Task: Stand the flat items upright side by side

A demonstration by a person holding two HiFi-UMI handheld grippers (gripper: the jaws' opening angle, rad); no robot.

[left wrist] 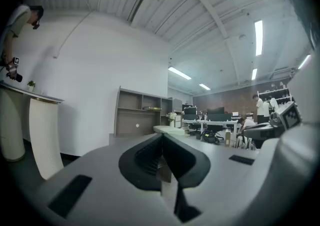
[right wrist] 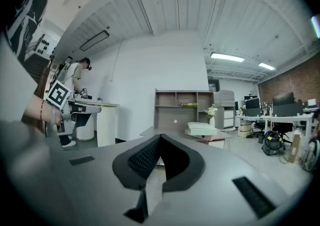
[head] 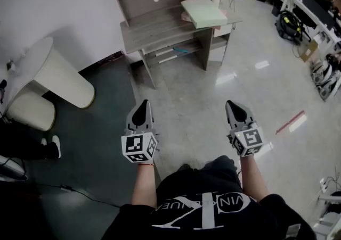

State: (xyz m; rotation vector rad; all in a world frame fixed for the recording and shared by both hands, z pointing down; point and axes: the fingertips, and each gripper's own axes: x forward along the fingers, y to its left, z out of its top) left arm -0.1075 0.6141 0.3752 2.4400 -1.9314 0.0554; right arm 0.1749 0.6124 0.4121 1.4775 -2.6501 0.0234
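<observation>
Both my left gripper (head: 143, 105) and right gripper (head: 232, 106) were shut and empty, low in the frame. The flat items (head: 203, 13) lay stacked on the desk (head: 152, 30) at top centre, well ahead, slightly nearer my right gripper.

A black T-shirt (head: 184, 190) (white lettering (head: 205, 213)) is worn.

Flat items (head: 203, 13) (stacked) on desk (head: 154, 30)

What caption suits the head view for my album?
A person holds the left claw and right claw shut and empty, facing a grey desk bearing pale flat items.
</observation>
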